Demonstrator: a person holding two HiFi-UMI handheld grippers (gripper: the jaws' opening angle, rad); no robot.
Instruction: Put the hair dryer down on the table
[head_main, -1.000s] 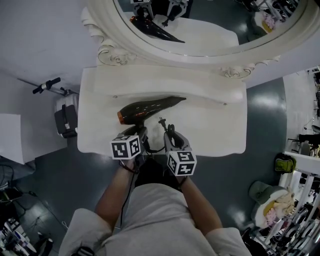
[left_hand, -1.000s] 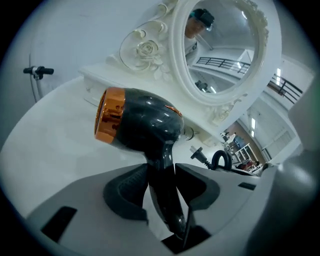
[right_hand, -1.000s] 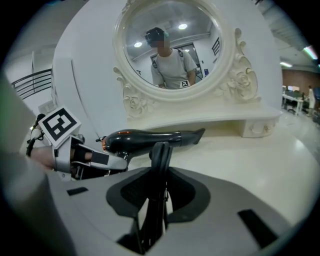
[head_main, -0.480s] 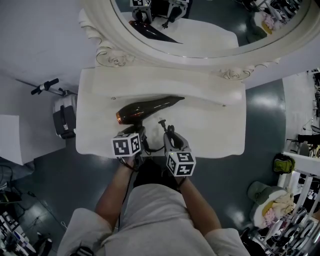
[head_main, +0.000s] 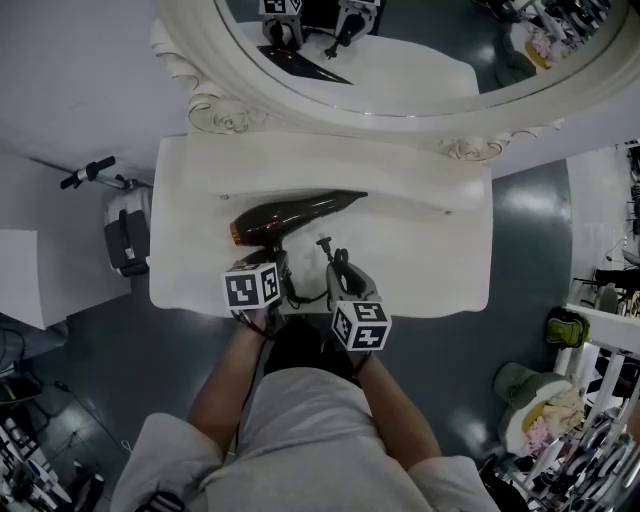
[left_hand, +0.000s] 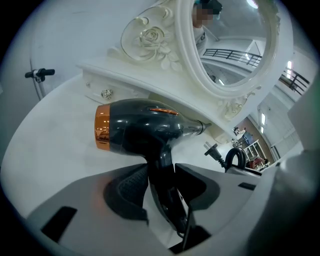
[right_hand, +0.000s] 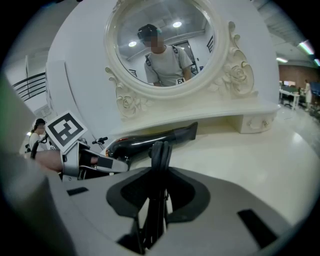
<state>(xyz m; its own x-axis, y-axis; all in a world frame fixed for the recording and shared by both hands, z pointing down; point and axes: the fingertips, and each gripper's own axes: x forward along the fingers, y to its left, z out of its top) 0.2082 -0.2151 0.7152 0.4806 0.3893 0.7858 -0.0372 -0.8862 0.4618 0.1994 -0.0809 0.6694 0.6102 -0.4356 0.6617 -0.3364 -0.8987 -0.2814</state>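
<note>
Left gripper (left_hand: 161, 176): pinched on the handle of the glossy black hair dryer with a copper rear ring (head_main: 290, 214).
Right gripper (right_hand: 159, 187): pinched on the bundled black power cord (right_hand: 161, 150), with the plug protruding beyond the jaws.
Hair dryer position: lengthwise over the left-centre of the white tabletop (head_main: 430, 255), nozzle toward the back ledge below the oval white-framed mirror (head_main: 215, 105). Whether it touches the surface cannot be told.
Step in hand: apparently lowering the dryer to rest.
Handling advice: settle the barrel flat before easing the handle grip. Lay the cord beside it, well inside the front edge, so its weight cannot drag the dryer off.
</note>
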